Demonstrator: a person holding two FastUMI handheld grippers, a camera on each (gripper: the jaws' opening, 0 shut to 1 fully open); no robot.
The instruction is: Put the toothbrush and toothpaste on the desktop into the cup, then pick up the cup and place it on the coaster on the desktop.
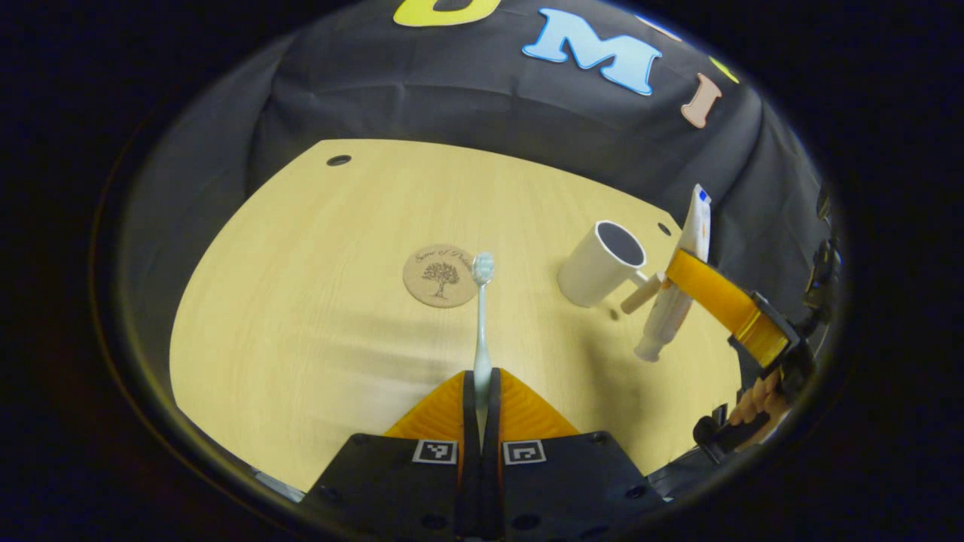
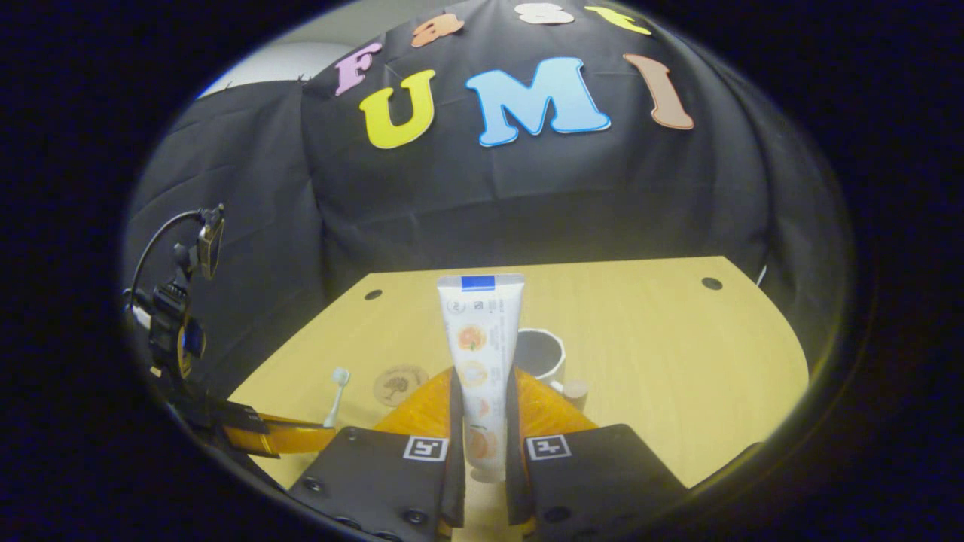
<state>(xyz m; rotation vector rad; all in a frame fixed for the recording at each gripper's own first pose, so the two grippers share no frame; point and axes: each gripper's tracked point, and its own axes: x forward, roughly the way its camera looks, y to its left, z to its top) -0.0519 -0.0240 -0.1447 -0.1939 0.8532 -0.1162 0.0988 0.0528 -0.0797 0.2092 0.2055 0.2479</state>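
Note:
My left gripper is shut on a pale toothbrush held above the desk, bristle head pointing away, over the near edge of the round cork coaster. My right gripper is shut on a white toothpaste tube, held upright with its cap down. The white cup with a wooden handle stands upright on the desk right of the coaster. In the left gripper view the right gripper holds the toothpaste tube in the air just right of the cup. In the right gripper view the cup sits behind the tube, and the toothbrush and coaster lie to its left.
The light wooden desk has small dark holes near its far corners. A black cloth wall closes off the back and sides. A hand holds the right gripper at the right edge of the left gripper view.

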